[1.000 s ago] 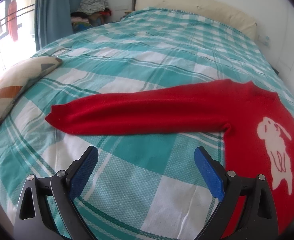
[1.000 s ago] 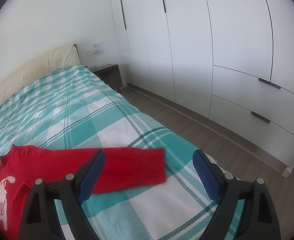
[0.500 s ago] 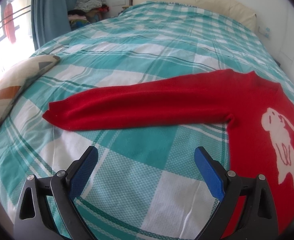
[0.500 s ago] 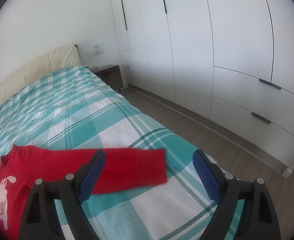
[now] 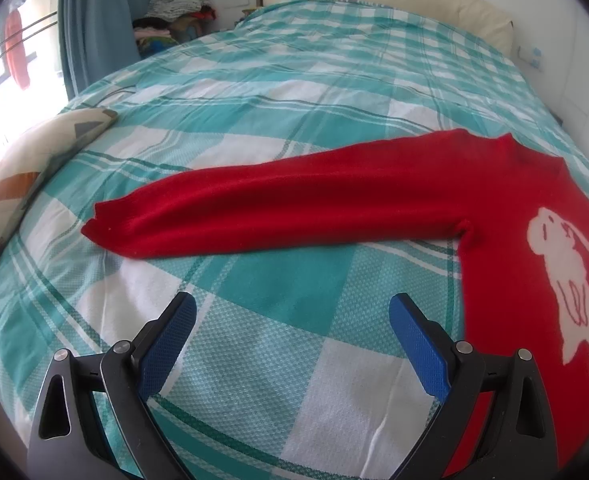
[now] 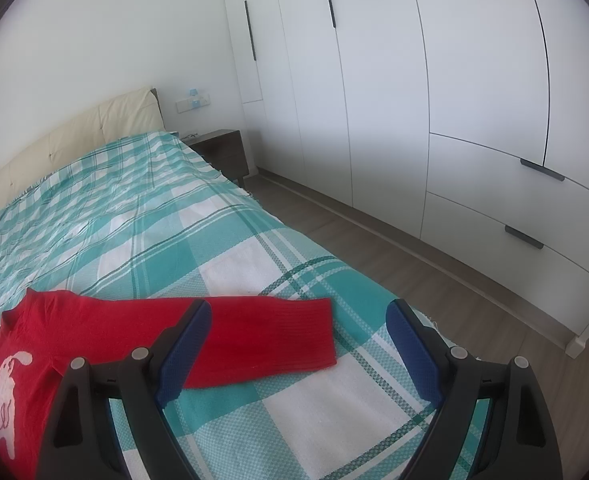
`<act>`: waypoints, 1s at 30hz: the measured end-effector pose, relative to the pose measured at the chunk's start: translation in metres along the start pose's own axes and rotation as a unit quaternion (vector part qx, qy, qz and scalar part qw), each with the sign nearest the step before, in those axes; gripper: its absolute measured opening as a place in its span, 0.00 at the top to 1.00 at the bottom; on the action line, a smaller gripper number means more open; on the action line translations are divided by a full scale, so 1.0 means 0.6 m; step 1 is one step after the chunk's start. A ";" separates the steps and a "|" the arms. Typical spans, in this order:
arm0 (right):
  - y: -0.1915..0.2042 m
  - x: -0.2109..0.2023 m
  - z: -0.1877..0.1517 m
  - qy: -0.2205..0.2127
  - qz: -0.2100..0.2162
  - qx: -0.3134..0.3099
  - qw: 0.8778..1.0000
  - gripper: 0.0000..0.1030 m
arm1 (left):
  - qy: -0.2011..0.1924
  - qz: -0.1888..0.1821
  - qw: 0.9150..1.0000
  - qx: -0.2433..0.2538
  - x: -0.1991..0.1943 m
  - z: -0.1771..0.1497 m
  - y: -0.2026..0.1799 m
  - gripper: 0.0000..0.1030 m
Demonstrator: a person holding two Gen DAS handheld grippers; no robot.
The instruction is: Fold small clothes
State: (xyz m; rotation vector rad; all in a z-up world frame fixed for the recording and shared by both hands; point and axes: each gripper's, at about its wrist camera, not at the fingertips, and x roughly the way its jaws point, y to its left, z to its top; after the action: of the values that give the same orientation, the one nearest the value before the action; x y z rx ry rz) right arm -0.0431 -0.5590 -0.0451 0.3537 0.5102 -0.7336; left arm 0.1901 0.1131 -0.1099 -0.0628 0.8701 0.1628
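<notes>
Flat on the bed [image 5: 294, 92], the red sweater [image 5: 334, 200] spreads both sleeves; each gripper gapes empty.

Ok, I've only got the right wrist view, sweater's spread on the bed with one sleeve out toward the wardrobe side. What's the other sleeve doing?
Observer: In the left wrist view the other sleeve lies stretched out flat across the checked bedspread, cuff toward the window side.
Operator: Is the left gripper on it?
Observer: No. The left gripper is open and empty, over bare bedspread short of that sleeve.
Operator: Anything near that cuff in the way?
Observer: A patterned cushion sits at the bed's edge beyond the cuff, apart from it.
</notes>
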 end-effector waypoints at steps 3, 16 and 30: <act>0.000 0.000 0.000 0.000 0.000 0.000 1.000 0.15 | 0.001 0.000 1.000 0.000 0.001 0.000 -0.001 0.05; 0.004 -0.002 0.001 -0.002 0.003 -0.002 1.000 0.15 | 0.053 -0.001 0.998 0.024 0.034 -0.010 -0.016 0.03; 0.004 -0.003 0.001 -0.004 0.007 -0.004 1.000 0.15 | 0.084 0.007 0.996 0.033 0.062 -0.025 -0.022 0.00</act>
State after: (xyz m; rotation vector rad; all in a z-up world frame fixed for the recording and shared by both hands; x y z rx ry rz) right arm -0.0424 -0.5568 -0.0432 0.3459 0.5022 -0.7199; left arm 0.2046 0.1027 -0.1485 -0.0094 1.0426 0.1429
